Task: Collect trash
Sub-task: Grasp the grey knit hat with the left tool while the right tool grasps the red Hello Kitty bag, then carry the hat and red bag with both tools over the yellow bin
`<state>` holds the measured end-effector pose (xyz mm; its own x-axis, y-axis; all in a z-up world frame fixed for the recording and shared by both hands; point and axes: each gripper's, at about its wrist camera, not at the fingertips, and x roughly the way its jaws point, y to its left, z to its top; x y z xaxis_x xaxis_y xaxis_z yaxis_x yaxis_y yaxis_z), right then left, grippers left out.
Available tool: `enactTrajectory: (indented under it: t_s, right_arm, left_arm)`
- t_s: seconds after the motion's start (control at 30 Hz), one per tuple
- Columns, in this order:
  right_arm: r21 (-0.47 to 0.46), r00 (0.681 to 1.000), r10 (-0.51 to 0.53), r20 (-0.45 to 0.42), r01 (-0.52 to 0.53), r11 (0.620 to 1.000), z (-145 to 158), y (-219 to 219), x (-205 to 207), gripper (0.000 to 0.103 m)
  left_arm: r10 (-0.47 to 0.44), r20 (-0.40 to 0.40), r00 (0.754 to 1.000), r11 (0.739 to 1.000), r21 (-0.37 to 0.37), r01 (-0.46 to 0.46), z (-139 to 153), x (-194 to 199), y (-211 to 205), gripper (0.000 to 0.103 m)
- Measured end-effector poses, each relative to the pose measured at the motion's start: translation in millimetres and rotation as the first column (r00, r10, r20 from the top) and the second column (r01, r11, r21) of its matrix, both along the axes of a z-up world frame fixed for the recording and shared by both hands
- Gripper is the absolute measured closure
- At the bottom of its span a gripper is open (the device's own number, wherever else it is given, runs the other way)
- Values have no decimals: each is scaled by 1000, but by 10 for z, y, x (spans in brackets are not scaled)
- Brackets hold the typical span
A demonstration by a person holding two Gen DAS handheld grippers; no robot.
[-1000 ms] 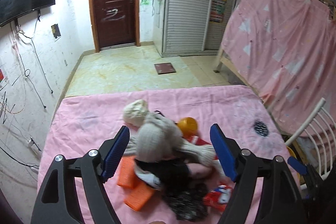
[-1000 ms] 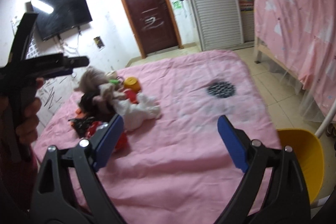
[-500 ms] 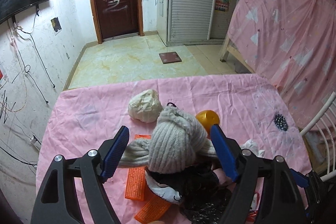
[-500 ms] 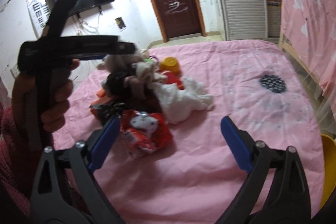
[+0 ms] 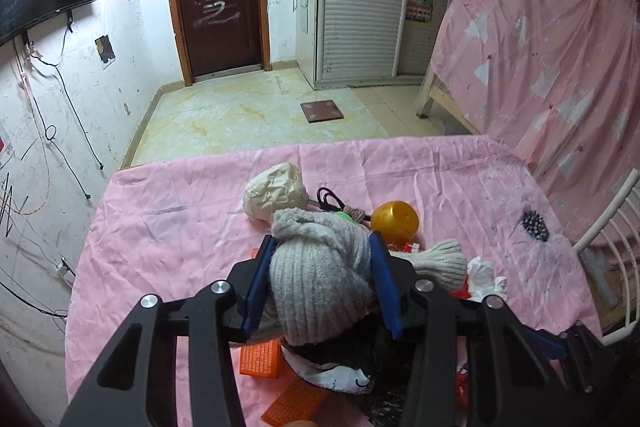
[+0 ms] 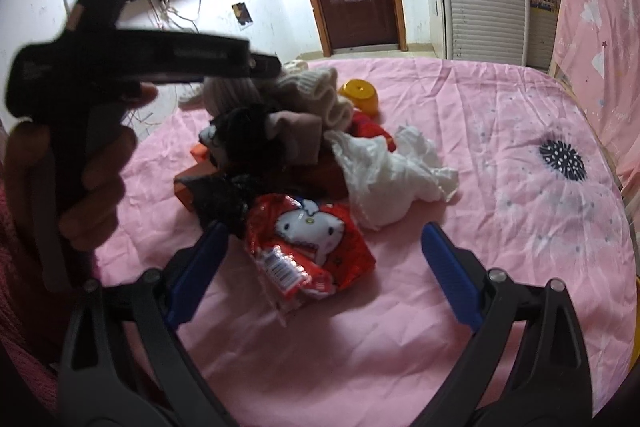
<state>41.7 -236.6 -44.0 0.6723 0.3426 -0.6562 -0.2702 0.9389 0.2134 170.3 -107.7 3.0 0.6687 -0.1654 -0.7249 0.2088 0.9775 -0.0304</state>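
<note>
Left wrist view first: the left claw (image 5: pixel 322 279) is closing, and its blue pads already press both sides of a grey knitted hat (image 5: pixel 320 287) that fills the gap between them. Just beyond the tips lie a crumpled cream paper ball (image 5: pixel 274 195) and, a little to the right, an orange plastic cup (image 5: pixel 396 222) on its side. Below the claw, orange packets (image 5: pixel 259 359) show on the pink sheet (image 5: pixel 168 227) — the pile's dark cloth is too tangled to name.

Over to the right wrist view: the right claw (image 6: pixel 320 259) stands wide apart, gripping nothing. A red cartoon-cat snack wrapper (image 6: pixel 308 247) lies between its pads, touching neither. Ahead of it sits a crumpled white tissue (image 6: pixel 392 179). Far left, a hand (image 6: pixel 76 179) holds the other gripper over the pile.
</note>
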Motion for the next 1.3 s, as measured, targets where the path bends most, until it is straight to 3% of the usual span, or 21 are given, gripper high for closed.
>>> enactTrajectory:
  t_s: [0.13,0.2,0.5,0.87,1.3]
  right_arm:
    - [-10,1000,4,-11,-4,1000,-15,29,20,13]
    - [-14,1000,6,-27,-6,1000,-44,33,44,30]
    - [-19,1000,-2,-9,2,1000,-63,30,8,60]
    - [24,997,-29,66,28,999,142,-143,-182,63]
    - [78,965,-207,163,197,977,434,-969,-514,62]
  left_arm:
    - [7,47,999,1000,-13,-6,167,-98,49,63]
    - [7,68,998,1000,-21,-5,263,-156,73,63]
    - [-6,110,994,999,-51,12,553,-359,134,63]
    - [-13,138,990,999,-48,20,715,-567,77,63]
    - [-90,173,981,995,-26,96,901,-799,-437,63]
